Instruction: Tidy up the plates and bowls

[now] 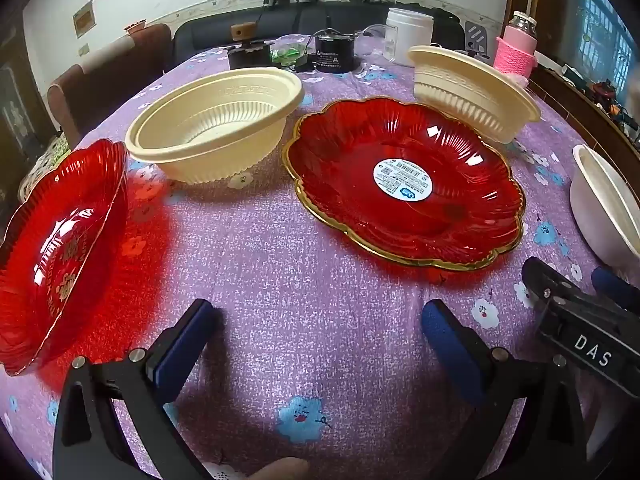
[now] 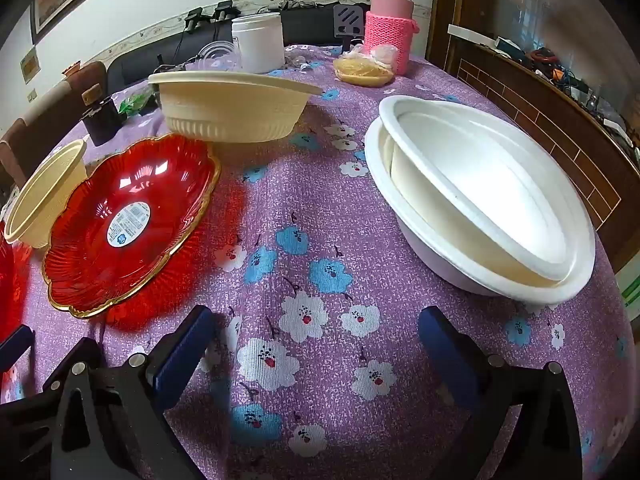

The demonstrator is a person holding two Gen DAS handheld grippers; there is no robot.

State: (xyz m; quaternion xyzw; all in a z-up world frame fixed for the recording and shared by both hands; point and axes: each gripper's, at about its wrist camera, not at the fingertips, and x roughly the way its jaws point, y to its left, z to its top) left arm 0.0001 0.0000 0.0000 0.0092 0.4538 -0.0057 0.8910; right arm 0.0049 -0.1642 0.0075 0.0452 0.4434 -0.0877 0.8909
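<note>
Both jaws stand wide and hold nothing. From the left wrist, the left gripper (image 1: 320, 344) hovers over the purple cloth (image 1: 280, 248); a gold-rimmed red plate (image 1: 404, 184) lies ahead, a red bowl (image 1: 60, 248) tilts at left and could slide if nudged, with cream bowls (image 1: 212, 128) behind. From the right wrist, the right gripper (image 2: 316, 344) faces nested white bowls (image 2: 480, 200) near the table edge, likely to tip; a pink flask (image 2: 388, 28) crowds the back

left tool (image 1: 320, 334): black frame, blue pads, shiny round screws
right tool (image 2: 316, 332): same black and blue; side letters "DAS"
</note>
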